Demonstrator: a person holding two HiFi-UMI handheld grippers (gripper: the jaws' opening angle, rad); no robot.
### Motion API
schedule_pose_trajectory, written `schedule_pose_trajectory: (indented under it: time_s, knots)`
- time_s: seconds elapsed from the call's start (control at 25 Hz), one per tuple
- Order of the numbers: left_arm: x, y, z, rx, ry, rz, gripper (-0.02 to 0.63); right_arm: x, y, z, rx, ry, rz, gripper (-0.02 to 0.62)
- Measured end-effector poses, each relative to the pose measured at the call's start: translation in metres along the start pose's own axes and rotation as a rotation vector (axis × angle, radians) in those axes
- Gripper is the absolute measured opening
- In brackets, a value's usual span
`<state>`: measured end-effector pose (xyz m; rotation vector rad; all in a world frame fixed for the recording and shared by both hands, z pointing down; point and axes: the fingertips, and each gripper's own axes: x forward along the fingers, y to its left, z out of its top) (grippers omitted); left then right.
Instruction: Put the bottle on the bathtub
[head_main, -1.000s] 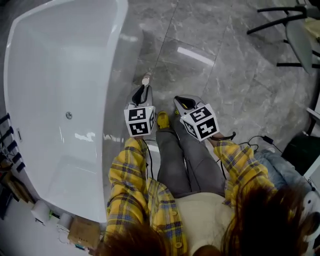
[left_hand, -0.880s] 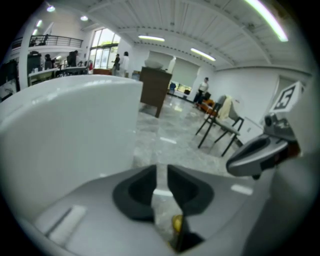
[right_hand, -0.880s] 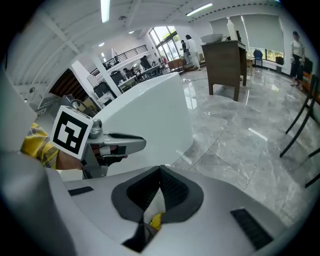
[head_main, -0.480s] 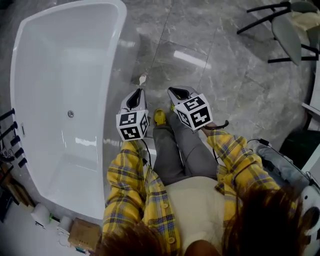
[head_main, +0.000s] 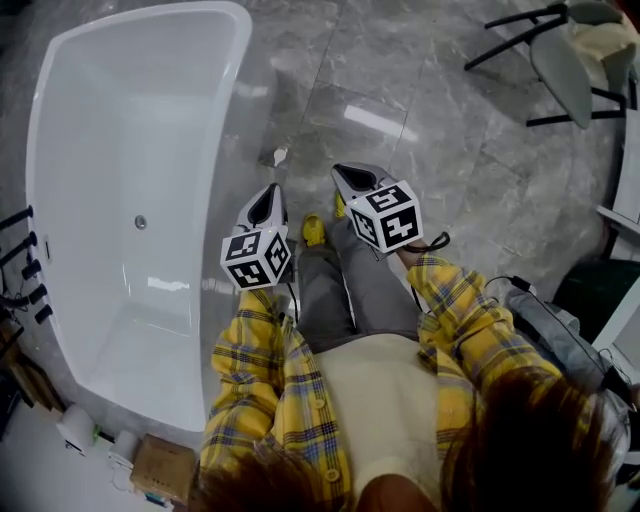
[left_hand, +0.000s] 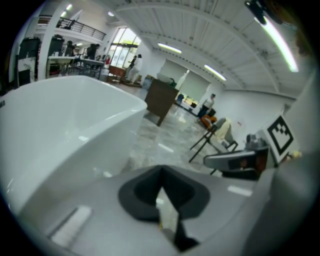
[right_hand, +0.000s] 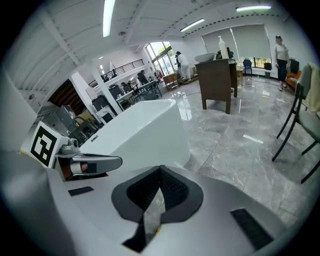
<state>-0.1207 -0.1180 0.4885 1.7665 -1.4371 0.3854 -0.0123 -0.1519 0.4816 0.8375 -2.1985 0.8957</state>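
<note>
A small pale bottle (head_main: 280, 156) lies on the grey floor beside the white bathtub (head_main: 60, 330). My left gripper (head_main: 268, 196) hovers just short of it, jaws shut and empty. My right gripper (head_main: 346, 174) is held to the right of the bottle, also shut with nothing in it. In the left gripper view the shut left gripper (left_hand: 161, 182) faces the bathtub's outer wall (left_hand: 65, 120), and the right gripper (left_hand: 240, 160) shows at the right. From the right gripper (right_hand: 160, 182) I see the bathtub (right_hand: 140, 130) and the left gripper (right_hand: 85, 162). Neither gripper view shows the bottle.
A black-legged chair (head_main: 560, 60) stands at the far right. A dark bag (head_main: 550, 320) lies at the person's right. A cardboard box (head_main: 165, 465) and paper rolls (head_main: 78, 425) sit by the tub's near end. Black taps (head_main: 20, 260) line its left side.
The left gripper has drawn back a little from the bottle and to the left. The right gripper has edged forward. Both stay shut; the bottle has not moved.
</note>
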Motion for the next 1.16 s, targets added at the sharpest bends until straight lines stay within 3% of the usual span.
schedule_pose_trajectory:
  time_s: [0.16, 0.32, 0.52, 0.8, 1.16]
  knots:
    - [-0.003, -0.004, 0.001, -0.044, 0.028, -0.018, 0.006, -0.003, 0.002, 0.005, 0.008, -0.016, -0.011, 0.012]
    - [-0.004, -0.014, 0.008, -0.089, -0.013, -0.08, 0.006, -0.006, 0.003, 0.007, 0.002, -0.024, -0.026, 0.012]
    - [-0.006, -0.023, 0.015, -0.052, -0.05, -0.091, 0.006, -0.009, 0.003, 0.006, 0.009, -0.027, -0.024, 0.012]
    - [-0.005, -0.027, 0.015, -0.043, -0.025, -0.085, 0.006, -0.009, 0.003, 0.005, 0.01, -0.034, -0.033, 0.012]
    - [-0.002, -0.02, 0.002, -0.116, 0.036, -0.088, 0.008, -0.006, 0.007, 0.004, -0.004, -0.033, -0.021, 0.012]
